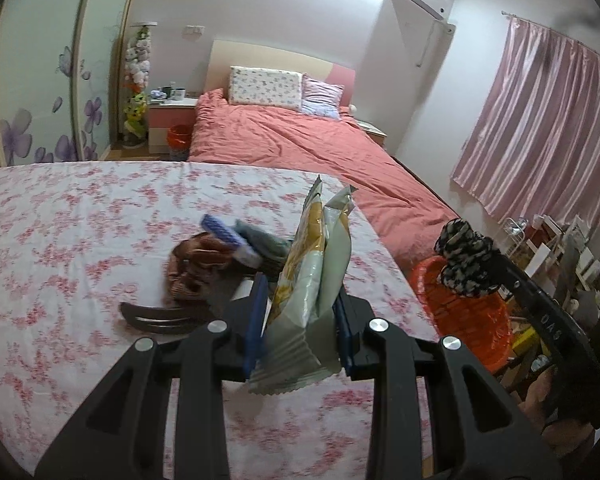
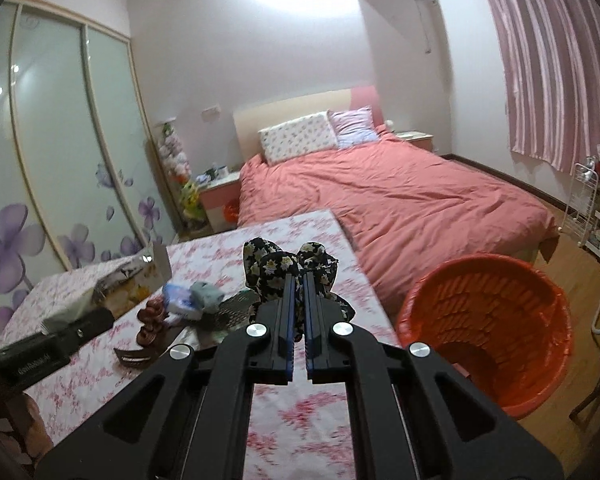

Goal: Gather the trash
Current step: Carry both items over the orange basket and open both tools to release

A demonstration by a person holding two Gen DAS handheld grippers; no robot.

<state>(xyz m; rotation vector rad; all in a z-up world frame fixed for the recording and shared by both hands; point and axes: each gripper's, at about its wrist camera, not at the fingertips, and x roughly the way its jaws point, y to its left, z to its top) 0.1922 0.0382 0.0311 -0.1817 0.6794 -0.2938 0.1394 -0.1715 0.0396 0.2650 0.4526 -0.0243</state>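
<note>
The left gripper (image 1: 300,312) pinched a snack wrapper (image 1: 312,276) above the table's (image 1: 60,220) right edge; the right gripper (image 2: 299,300) clamped a floral scrunchie (image 2: 284,264) there too. Each load would best have been carried fully over the orange bin's (image 2: 540,344) rim, beside that edge, before the fingers spread.

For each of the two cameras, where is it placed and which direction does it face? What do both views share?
Left wrist: on the left tool, facing the red-covered bed; its fingers clamp a yellow-grey snack wrapper.
Right wrist: on the right tool, facing the same bed; shut on a black flowered cloth scrunchie.
Shared: pink-flowered tablecloth, orange-lined bin, each other's tool.
</note>
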